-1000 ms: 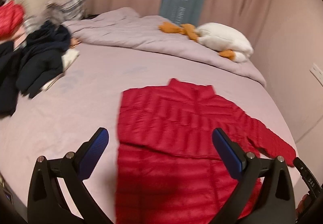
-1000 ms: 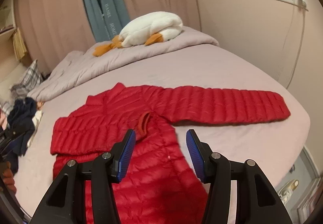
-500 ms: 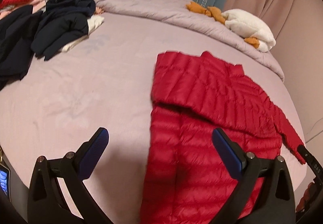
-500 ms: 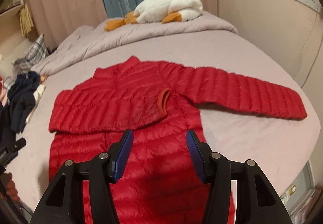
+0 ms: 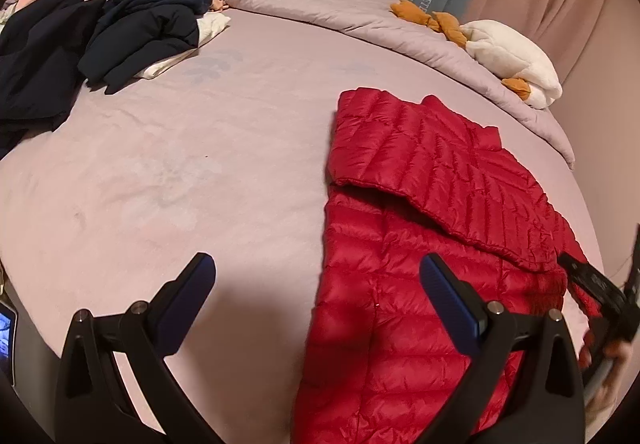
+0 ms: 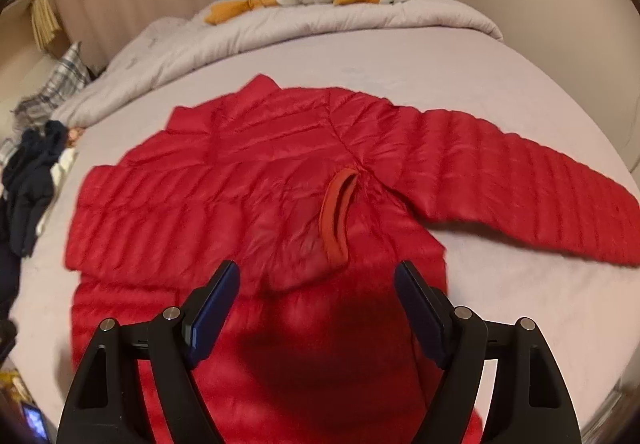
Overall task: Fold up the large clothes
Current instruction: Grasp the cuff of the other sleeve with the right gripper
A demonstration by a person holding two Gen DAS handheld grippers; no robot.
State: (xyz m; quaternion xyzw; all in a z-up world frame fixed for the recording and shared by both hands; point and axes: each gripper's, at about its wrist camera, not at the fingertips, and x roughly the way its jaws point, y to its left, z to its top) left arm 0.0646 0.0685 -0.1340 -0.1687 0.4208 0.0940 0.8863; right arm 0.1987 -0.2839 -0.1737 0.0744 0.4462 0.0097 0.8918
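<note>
Now we have both tongs lower over the bed (image 5: 168,148), and the right tongs (image 6: 316,308) are opening, nothing between them; the left tongs (image 5: 316,300) gape wide, empty. One jacket (image 6: 248,180) lies at twelve o'clock: one sleeve folded in, one sleeve (image 6: 520,180) still out at two o'clock. So one fold remains.

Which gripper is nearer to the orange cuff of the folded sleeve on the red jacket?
Right. The right gripper hovers just before the orange cuff, opening, nothing between its fingers. The left gripper hangs over the red jacket at its far edge.
</note>
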